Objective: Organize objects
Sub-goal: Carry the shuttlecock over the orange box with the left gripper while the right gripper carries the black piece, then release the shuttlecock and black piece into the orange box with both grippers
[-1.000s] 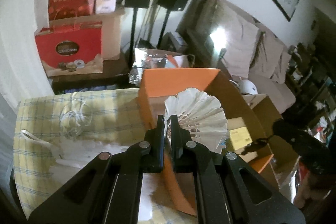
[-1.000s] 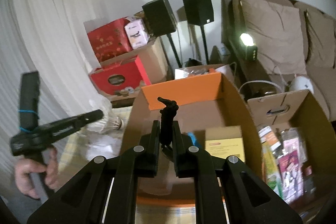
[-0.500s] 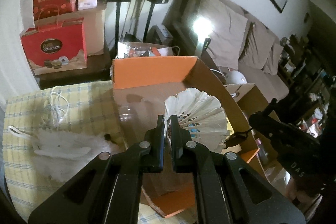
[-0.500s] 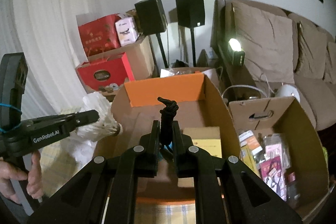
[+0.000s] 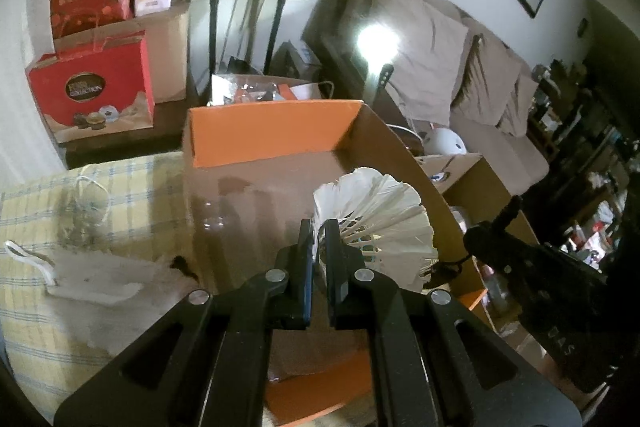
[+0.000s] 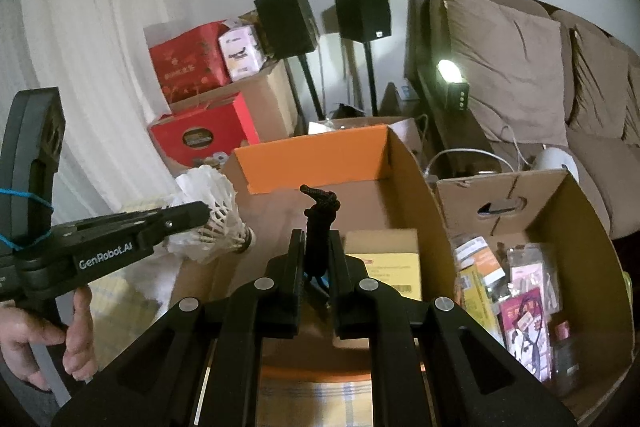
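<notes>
— Two grippers, what's held?
— L gripper (image 5: 318, 241) clamped on shuttlecock (image 5: 376, 223) feathers, over orange box (image 5: 272, 139); R gripper (image 6: 316, 247) clamped on black cord bundle (image 6: 319, 223), sticking up betw. its fingers, above same box.

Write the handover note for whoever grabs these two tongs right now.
Left tongs: shut on the white shuttlecock, held over the orange-flapped box.
Right tongs: shut on a black knotted cord, also above that box.
In the box: a yellow packet. The brown box beside it holds packaged items.
Done: both items picked up.
Left: release both into the box; a white string and white fluffy piece remain on the checked cloth.
</notes>
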Available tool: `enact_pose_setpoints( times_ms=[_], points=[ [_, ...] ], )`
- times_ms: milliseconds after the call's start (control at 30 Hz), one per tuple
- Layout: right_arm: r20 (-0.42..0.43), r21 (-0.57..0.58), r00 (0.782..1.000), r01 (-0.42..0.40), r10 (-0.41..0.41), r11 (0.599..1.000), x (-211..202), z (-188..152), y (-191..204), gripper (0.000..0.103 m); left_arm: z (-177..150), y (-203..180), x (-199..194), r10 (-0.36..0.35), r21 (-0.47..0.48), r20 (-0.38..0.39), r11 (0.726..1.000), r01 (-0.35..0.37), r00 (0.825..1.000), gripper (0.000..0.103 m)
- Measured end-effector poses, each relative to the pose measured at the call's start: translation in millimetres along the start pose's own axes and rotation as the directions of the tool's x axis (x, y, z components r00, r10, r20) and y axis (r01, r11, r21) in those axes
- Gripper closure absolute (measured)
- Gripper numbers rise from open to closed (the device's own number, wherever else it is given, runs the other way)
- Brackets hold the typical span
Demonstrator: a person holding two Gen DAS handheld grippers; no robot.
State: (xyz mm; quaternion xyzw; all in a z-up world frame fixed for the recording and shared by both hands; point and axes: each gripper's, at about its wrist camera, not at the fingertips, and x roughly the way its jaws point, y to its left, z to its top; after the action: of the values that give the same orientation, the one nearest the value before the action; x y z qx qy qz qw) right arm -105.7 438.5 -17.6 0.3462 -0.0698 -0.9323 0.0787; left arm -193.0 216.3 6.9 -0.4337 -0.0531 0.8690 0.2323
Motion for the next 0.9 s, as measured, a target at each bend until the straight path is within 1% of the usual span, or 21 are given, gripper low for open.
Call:
enact_pose_setpoints(
  times_ms=[100, 200, 300, 400, 500, 567, 733, 833, 900],
  points=[
    [-0.006, 0.016, 1.000, 0.010, -0.010, 1.000, 0, -1, -10, 0.093, -3, -8, 6, -0.010, 0.007, -0.011, 1.000, 0.010, 1.000, 0.098],
    [-0.034, 0.028, 0.999, 0.020, -0.019, 0.999, 5, -4, -20, 0.093, -6, -16, 13, -0.021, 0.015, -0.027, 1.000, 0.021, 0.999, 0.098],
    [-0.078, 0.063, 0.997, 0.004, 0.001, 0.998, 17, -9, -32, 0.093, -10, -21, 19, -0.027, 0.020, -0.039, 0.999, 0.028, 0.999, 0.098],
    [-0.093, 0.091, 0.996, 0.002, 0.007, 0.996, 25, -12, -40, 0.093, -13, -25, 24, -0.029, 0.024, -0.052, 0.999, 0.031, 0.998, 0.098],
    [-0.099, 0.103, 0.995, 0.012, -0.002, 0.995, 31, -13, -45, 0.093, -17, -25, 29, -0.030, 0.023, -0.063, 0.999, 0.032, 0.998, 0.098],
    [-0.099, 0.103, 0.995, 0.032, -0.022, 0.994, 38, -12, -49, 0.090, -18, -26, 32, -0.033, 0.021, -0.072, 0.999, 0.035, 0.997, 0.098],
    [-0.132, 0.100, 0.990, 0.057, -0.043, 0.993, 58, -7, -55, 0.090, -22, -26, 36, -0.034, 0.031, -0.090, 0.999, 0.037, 0.995, 0.098],
    [-0.133, 0.103, 0.990, 0.065, -0.051, 0.993, 58, -6, -56, 0.090, -24, -26, 37, -0.033, 0.035, -0.099, 0.999, 0.036, 0.995, 0.098],
    [-0.123, 0.104, 0.991, 0.065, -0.052, 0.992, 54, -6, -56, 0.087, -25, -25, 37, -0.032, 0.029, -0.099, 0.999, 0.035, 0.995, 0.098]
  ],
)
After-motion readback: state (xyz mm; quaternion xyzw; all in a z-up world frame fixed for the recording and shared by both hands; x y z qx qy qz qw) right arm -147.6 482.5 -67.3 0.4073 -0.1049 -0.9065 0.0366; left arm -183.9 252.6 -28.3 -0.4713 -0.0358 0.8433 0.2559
